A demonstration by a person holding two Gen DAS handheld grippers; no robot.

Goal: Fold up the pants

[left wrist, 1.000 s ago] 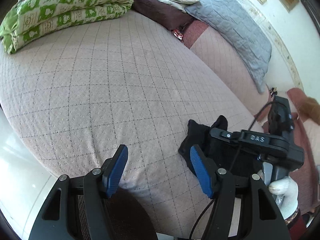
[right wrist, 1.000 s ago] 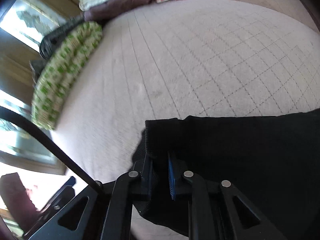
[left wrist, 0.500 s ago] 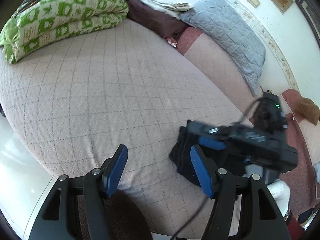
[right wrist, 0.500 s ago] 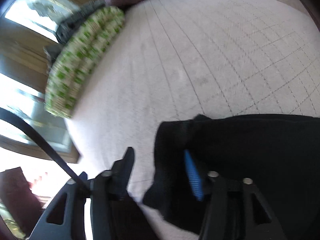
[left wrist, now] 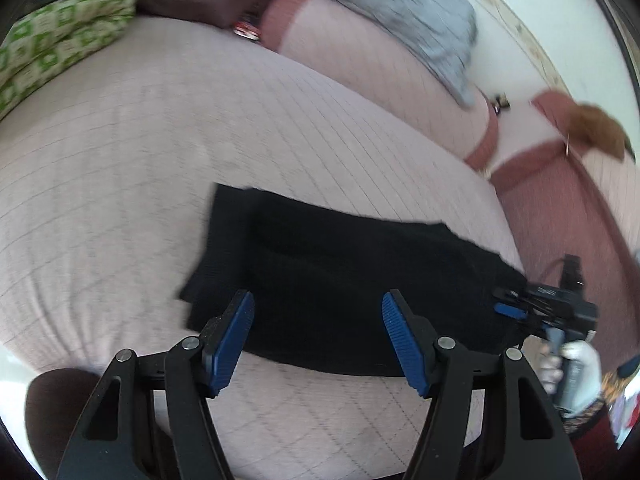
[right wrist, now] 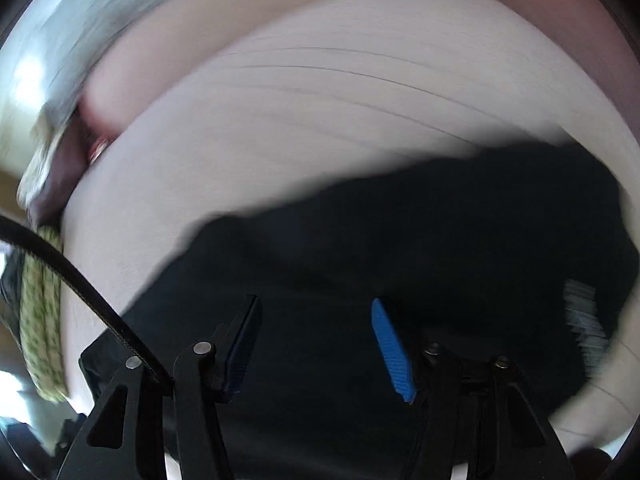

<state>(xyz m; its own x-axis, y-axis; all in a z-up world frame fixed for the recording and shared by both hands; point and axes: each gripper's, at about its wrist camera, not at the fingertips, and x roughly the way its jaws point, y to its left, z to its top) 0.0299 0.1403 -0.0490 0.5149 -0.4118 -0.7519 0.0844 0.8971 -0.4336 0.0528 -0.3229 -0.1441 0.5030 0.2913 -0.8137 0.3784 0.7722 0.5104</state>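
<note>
left gripper (left wrist: pixel 316 334): black arms, blue ridged pads, round silver screws | right gripper (right wrist: pixel 314 346): same look, black cable (right wrist: pixel 60 264) | hand (left wrist: pixel 576 364): white glove, patterned sleeve cuff

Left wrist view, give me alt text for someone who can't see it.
Black pants lie folded in a long band across a pinkish quilted bedspread, seen between the open blue-padded jaws of the left gripper, which hold nothing. At far right, the right gripper in a white-gloved hand is at the pants' end. A green patterned quilt and grey pillow sit behind.
</note>
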